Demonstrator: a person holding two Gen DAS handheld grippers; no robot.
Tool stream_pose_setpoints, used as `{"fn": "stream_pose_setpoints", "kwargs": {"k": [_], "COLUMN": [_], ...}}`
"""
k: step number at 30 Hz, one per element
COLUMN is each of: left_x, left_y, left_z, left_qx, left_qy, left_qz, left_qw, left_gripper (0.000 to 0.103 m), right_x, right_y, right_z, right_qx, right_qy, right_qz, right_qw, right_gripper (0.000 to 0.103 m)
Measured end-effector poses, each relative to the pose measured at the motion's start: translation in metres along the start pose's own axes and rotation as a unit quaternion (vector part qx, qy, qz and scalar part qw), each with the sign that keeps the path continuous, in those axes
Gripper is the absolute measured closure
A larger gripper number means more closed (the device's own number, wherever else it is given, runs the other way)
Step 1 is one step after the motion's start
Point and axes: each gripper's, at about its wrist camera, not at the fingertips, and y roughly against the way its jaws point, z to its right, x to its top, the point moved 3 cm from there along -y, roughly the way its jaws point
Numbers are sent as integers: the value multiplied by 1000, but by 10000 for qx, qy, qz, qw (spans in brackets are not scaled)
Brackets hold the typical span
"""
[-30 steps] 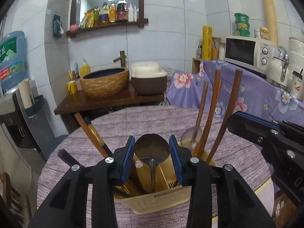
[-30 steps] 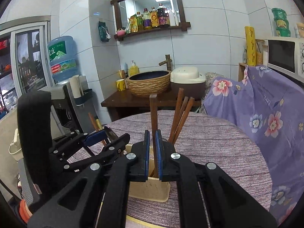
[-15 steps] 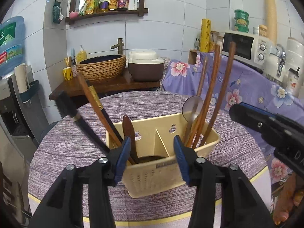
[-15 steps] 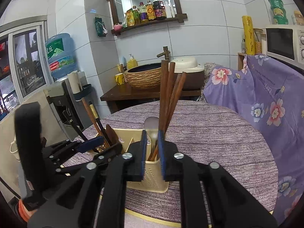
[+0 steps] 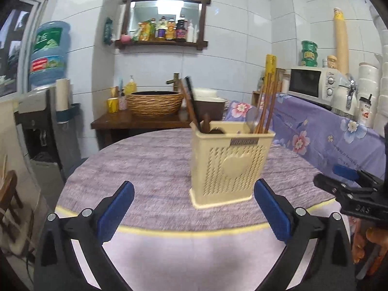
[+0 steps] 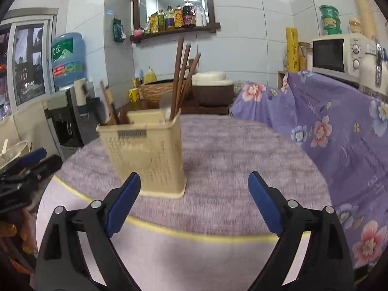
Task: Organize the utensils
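Cream perforated utensil caddy (image 5: 231, 167): standing upright on the round desk (image 5: 150, 162), ahead of both sets of fingers and touching neither.

Contents: wooden chopsticks (image 6: 180, 80) and a metal spoon (image 5: 252, 117) leaning in the right-hand compartment, darker utensils in the left, apparently sorted by kind.

Left gripper (image 5: 194, 206): fingers having just been opening, spread wide, holding nothing.

Right gripper (image 6: 194, 198): likewise.
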Motion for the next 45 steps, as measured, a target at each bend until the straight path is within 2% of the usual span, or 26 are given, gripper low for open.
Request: {"fn": "stream_pose_setpoints", "kwargs": {"k": [4,8,17,22,45], "left_x": [-28,-42,-54,-56,-65], "left_y": [26,50,97,102,100], "left_z": [-6,-1,4,7,-6], "left_qx": [37,100,133,180,215], "left_qy": [334,319,359,273,559], "left_qz": [112,172,379,415,265], "left_qw": [9994,9993,9985,9986,9979], "left_gripper": [5,5,5,5,5], "right_x": [-40,-65,-78,-76,-75], "right_y": [19,47,110,111,108], "right_z": [-14,-33,-53,-58,-55], "right_qx": [185,355,708,762,606], "right_qy": [-28,190,281,325,279], "right_qz": [-93,-3,409,390,336], "right_qw": [9998,9992,9963,9958,9972], "right_gripper": [8,6,6,6,6]}}
